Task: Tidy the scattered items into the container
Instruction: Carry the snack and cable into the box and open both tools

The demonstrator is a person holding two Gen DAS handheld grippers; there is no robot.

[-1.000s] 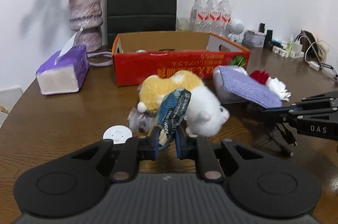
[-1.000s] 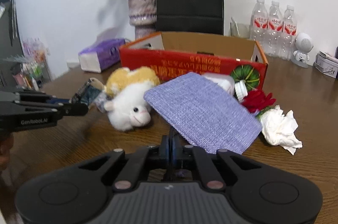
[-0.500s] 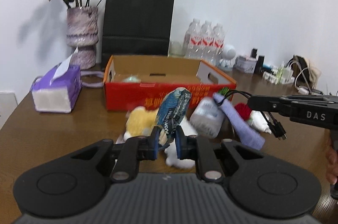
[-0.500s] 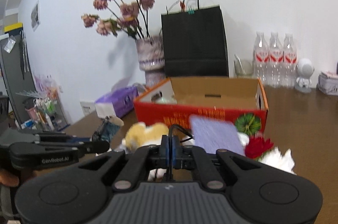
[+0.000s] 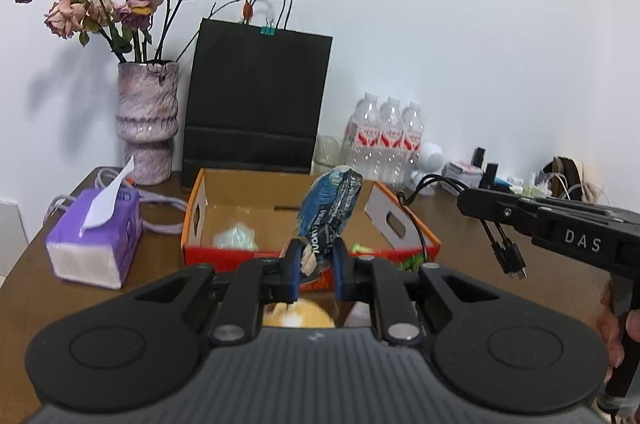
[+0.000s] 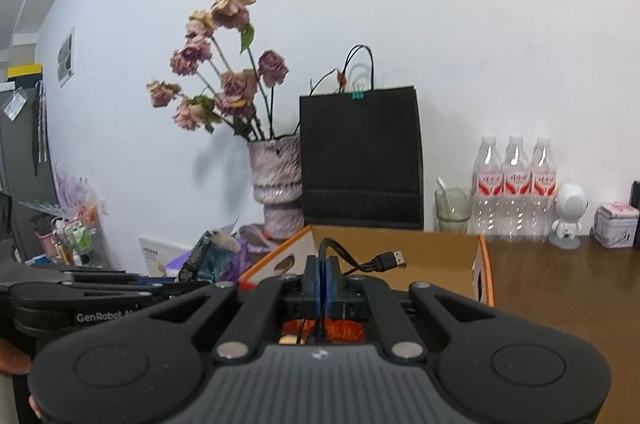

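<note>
My left gripper (image 5: 317, 264) is shut on a crumpled blue snack wrapper (image 5: 330, 212) and holds it up in front of the orange cardboard box (image 5: 200, 207). The box holds a pale green item (image 5: 236, 238). My right gripper (image 6: 321, 274) is shut on a black USB cable (image 6: 362, 262), raised near the box (image 6: 486, 276). In the left wrist view the right gripper (image 5: 464, 201) is at the right with the cable's plugs (image 5: 510, 256) hanging. The yellow plush toy (image 5: 298, 316) lies below my left gripper, mostly hidden.
A purple tissue box (image 5: 96, 244) stands left of the box. Behind it are a vase of dried roses (image 5: 146, 119), a black paper bag (image 5: 256, 103) and three water bottles (image 5: 384, 139). Small items (image 5: 472, 167) crowd the back right of the brown table (image 5: 24, 280).
Both grippers have risen from the table, each with its item. The blue wrapper and the cable now hang at the height of the box. The purple cloth has dropped out of view.
</note>
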